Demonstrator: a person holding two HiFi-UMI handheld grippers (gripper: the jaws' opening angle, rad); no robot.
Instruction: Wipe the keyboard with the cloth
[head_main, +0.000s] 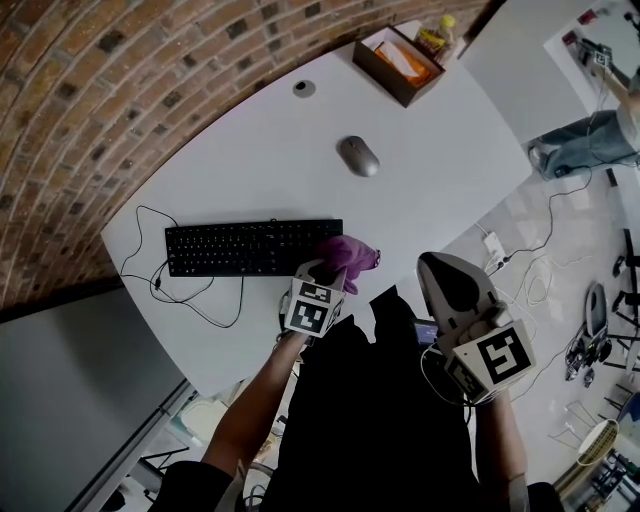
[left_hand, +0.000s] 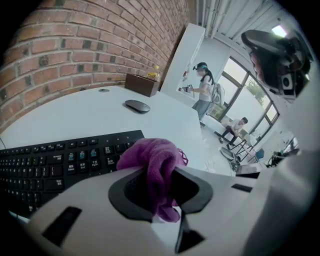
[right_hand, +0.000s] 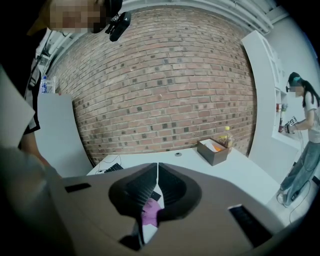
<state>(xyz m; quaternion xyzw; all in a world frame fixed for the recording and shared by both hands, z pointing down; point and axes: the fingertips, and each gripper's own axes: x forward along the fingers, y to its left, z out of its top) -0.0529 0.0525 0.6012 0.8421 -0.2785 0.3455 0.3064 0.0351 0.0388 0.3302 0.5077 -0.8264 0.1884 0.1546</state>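
Observation:
A black keyboard (head_main: 250, 247) (left_hand: 55, 160) lies on the white table (head_main: 430, 170). My left gripper (head_main: 325, 272) (left_hand: 159, 182) is shut on a purple cloth (head_main: 348, 254) (left_hand: 152, 160). The cloth bunches out past the jaw tips at the keyboard's right end. It sits partly over the last keys and partly over the bare table beside them. My right gripper (head_main: 440, 268) (right_hand: 157, 172) is held off the table's near edge, to the right of the left one. Its jaws meet with nothing between them. The cloth (right_hand: 150, 214) shows as a purple patch below them.
A grey mouse (head_main: 359, 156) (left_hand: 137, 105) lies beyond the keyboard. A brown box (head_main: 398, 63) (right_hand: 214, 151) and a yellow-capped bottle (head_main: 436, 38) stand at the far corner. The keyboard's cable (head_main: 160, 285) loops at the left. A person (left_hand: 202, 90) (right_hand: 302, 130) stands past the table.

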